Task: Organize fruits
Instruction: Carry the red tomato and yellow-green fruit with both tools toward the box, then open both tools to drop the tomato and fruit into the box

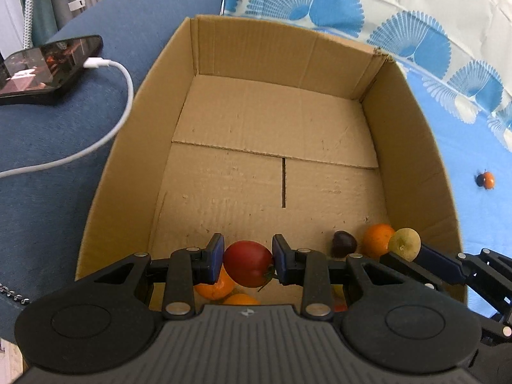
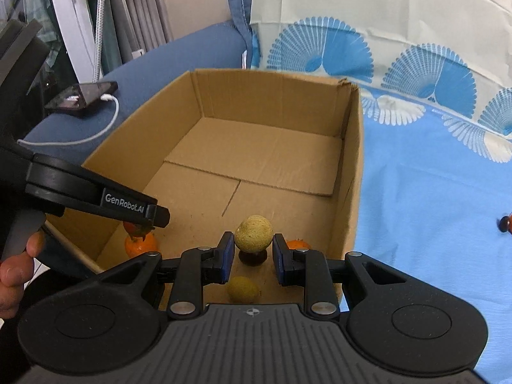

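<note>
An open cardboard box (image 1: 272, 118) (image 2: 198, 102) stands on the bed. My left gripper (image 1: 247, 264) is shut on a red tomato (image 1: 248, 263) just over the box's near end; it shows from the side in the right wrist view (image 2: 140, 220). My right gripper (image 2: 252, 252) is shut on a yellow-green round fruit (image 2: 253, 233) (image 1: 404, 243) over the box's near right corner. Oranges (image 1: 377, 240) (image 2: 140, 245), a dark fruit (image 1: 343, 244) (image 2: 252, 257) and a small yellow fruit (image 2: 242, 289) lie on the box floor below.
A small orange fruit (image 1: 485, 180) (image 2: 506, 222) lies on the blue patterned sheet right of the box. A phone (image 1: 48, 65) (image 2: 83, 96) with a white cable (image 1: 105, 134) rests on the blue sofa left of the box. Curtains hang behind.
</note>
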Demonstrator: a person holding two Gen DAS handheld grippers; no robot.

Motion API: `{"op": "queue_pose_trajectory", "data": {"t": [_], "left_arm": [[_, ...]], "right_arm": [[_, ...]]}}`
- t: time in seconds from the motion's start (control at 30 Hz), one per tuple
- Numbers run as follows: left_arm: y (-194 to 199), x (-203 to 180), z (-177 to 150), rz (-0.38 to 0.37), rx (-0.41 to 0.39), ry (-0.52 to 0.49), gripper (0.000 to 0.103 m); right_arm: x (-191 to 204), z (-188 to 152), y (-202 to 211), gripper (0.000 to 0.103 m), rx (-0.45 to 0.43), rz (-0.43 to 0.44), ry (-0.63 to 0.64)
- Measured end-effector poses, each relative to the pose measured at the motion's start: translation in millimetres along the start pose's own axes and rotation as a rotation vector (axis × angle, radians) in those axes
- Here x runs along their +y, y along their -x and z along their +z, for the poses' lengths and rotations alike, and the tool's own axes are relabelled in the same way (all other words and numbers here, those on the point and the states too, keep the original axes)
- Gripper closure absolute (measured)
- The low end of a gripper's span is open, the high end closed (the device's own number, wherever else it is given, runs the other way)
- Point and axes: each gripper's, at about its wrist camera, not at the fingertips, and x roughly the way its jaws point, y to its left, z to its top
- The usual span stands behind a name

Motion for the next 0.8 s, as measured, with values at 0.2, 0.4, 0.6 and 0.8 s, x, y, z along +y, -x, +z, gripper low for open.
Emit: {"op": "queue_pose_trajectory", "data": {"t": [0.2, 0.4, 0.6, 0.8], "left_arm": [[-14.4, 0.1, -3.1, 0.017, 0.026, -0.006, 0.067], [-20.1, -3.2, -4.9, 0.036, 0.025, -0.053, 0.049], [2.4, -6.9, -6.0, 0.042, -0.034, -0.058, 0.0], [44.0, -3.8, -28.0, 0.039, -0.036, -0.034, 0.0]], "right_arm": [[3.0, -5.3, -7.8, 0.076, 0.009, -0.014, 0.028], [1.8, -5.6, -8.5, 0.075, -0.002, -0.014, 0.042], [8.5, -4.5, 6.0, 0.022, -0.002, 0.001, 0.063], [10.7, -10.1, 52.8, 0.011, -0.022, -0.028, 0.018]]}}
